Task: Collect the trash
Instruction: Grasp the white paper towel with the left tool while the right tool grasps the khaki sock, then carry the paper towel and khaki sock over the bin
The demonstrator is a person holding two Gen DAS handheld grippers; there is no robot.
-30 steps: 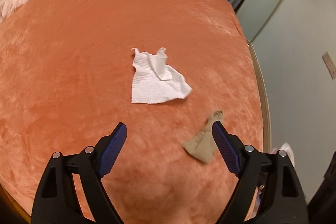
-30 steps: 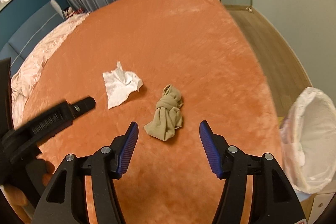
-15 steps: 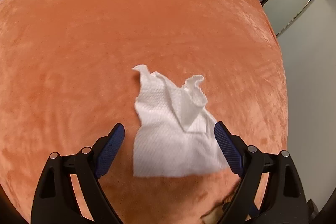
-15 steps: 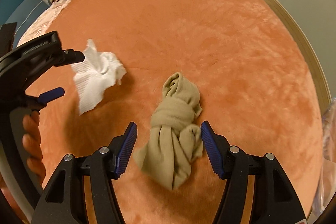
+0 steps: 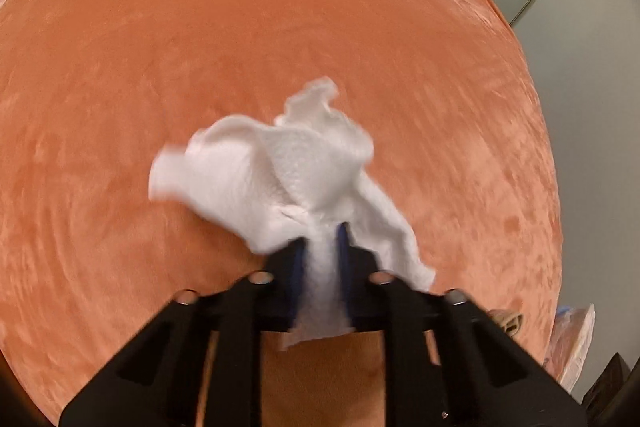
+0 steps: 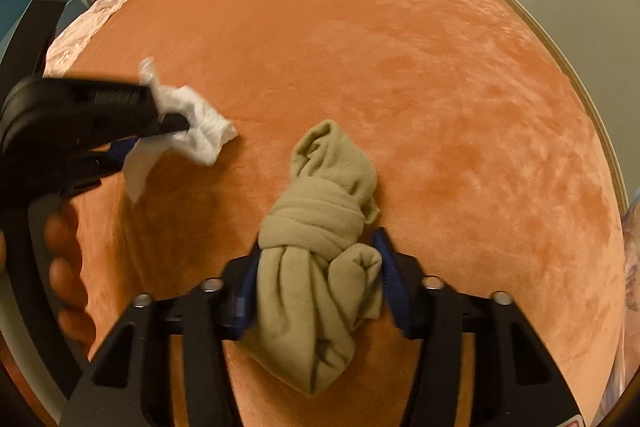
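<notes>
Two soft, feather-light bits on the orange bedspread (image 6: 400, 67): left gripper (image 5: 320, 247) just pinched the paper towel (image 5: 280, 179), right gripper (image 6: 316, 267) closing around the knotted beige sock (image 6: 320, 227) beside it, mid-bundle looks easiest.

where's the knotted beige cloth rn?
Right wrist view, low centre: the knotted beige cloth lies on the orange bedspread, pinched in the right gripper jaws, with the white paper towel to its left.

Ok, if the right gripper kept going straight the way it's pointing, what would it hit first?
Probably the orange bed cover, just beneath it. The right gripper angles steeply down, and its jaws, which just closed further, already hold the knotted beige cloth.
</notes>
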